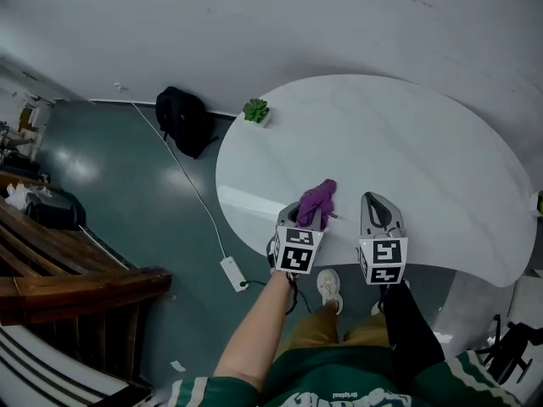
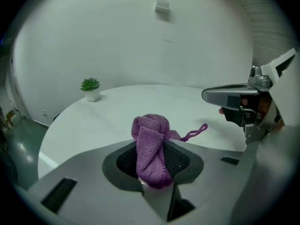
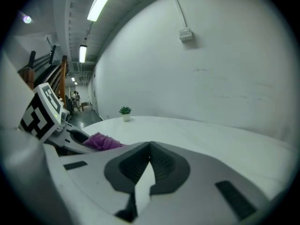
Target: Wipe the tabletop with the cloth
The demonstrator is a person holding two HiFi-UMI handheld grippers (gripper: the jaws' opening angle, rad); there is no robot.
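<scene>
We count one purple cloth, one potted plant and one bench. We count two grippers, the left gripper and the right gripper, and one black backpack.

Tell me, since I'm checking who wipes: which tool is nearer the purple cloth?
Left. The left tool is clamped on the cloth, bunched between its jaws; the right tool sits beside it, to its right, not touching it.
</scene>
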